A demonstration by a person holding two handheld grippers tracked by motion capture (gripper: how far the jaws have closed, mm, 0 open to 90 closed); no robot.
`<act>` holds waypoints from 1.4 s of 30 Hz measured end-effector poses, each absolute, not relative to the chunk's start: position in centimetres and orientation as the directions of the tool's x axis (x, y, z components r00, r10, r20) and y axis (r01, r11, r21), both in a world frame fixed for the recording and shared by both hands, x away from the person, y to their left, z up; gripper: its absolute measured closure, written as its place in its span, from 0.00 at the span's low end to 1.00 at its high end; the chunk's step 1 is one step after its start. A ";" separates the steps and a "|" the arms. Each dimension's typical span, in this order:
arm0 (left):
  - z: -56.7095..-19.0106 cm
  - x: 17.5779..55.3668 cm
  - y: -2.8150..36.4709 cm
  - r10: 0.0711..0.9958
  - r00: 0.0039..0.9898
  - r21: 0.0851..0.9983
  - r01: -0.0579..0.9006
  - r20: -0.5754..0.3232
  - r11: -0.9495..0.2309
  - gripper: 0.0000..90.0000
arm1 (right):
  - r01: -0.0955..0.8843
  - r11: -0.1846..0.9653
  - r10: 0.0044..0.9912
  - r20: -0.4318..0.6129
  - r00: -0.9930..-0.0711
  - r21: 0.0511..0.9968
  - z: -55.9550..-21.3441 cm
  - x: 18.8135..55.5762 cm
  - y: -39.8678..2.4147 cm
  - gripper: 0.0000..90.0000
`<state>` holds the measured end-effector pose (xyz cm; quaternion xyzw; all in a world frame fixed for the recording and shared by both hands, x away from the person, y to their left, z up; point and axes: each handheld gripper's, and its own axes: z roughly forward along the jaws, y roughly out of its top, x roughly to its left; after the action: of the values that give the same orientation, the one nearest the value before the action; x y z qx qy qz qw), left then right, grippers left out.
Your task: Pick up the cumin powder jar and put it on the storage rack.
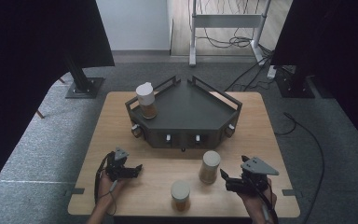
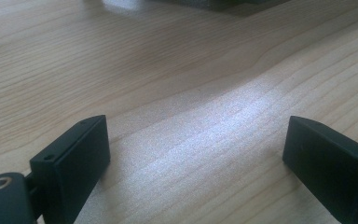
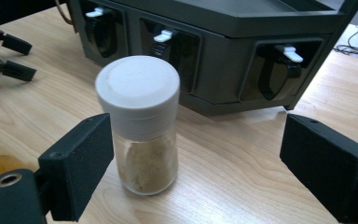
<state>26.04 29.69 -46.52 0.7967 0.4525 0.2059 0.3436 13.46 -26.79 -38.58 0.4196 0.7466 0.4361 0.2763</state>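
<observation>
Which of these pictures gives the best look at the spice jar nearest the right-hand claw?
The right gripper view: the spice jar stands close and sharp ahead of the open right claw, its white cap and tan powder plain. The high view shows it small, upright on the table before the dark rack. The left gripper view looks at bare wood.

The black left gripper (image 1: 129, 170) is held low in the left hand (image 1: 106, 183), its jaws spread wide with nothing between them. The black right gripper (image 1: 227, 179), topped by a grey three-cornered plate, is held in the right hand (image 1: 260, 198), jaws likewise parted and empty.
</observation>
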 end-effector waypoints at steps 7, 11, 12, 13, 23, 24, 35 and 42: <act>-46.5 26.1 29.7 0.863 0.506 0.734 0.580 0.016 -0.354 0.08 | 0.378 0.271 0.855 -0.040 -0.517 0.885 -38.5 12.8 -26.6 0.10; -46.5 26.1 29.7 0.863 0.505 0.733 0.581 0.016 -0.354 0.07 | 0.371 0.277 0.838 -0.034 -0.545 0.886 -38.6 12.4 -26.4 0.10; -46.5 26.1 29.7 0.863 0.505 0.733 0.581 0.016 -0.354 0.07 | 0.369 0.278 0.833 -0.031 -0.552 0.887 -38.6 12.4 -26.4 0.09; -46.5 26.1 29.7 0.863 0.505 0.732 0.581 0.016 -0.354 0.07 | 0.368 0.275 0.829 -0.025 -0.559 0.888 -38.7 12.3 -26.3 0.09; -46.5 26.1 29.7 0.863 0.506 0.732 0.582 0.017 -0.355 0.07 | 0.352 0.281 0.778 0.003 -0.628 0.893 -38.7 11.9 -25.2 0.05; -46.5 26.1 29.7 0.863 0.506 0.732 0.582 0.017 -0.355 0.07 | 0.351 0.282 0.774 0.005 -0.634 0.893 -38.8 11.9 -25.0 0.05; -46.5 26.2 29.7 0.861 0.508 0.732 0.581 0.017 -0.356 0.07 | 0.357 0.287 0.731 0.038 -0.681 0.889 -39.1 12.2 -24.4 0.02; -46.5 26.2 29.7 0.861 0.508 0.732 0.581 0.016 -0.357 0.06 | 0.334 0.304 0.696 0.031 -0.717 0.892 -39.4 12.3 -23.6 0.02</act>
<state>26.22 29.72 -46.51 0.7978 0.4519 0.2043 0.3428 12.25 -23.64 -39.38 0.3276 0.7861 0.4905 0.1846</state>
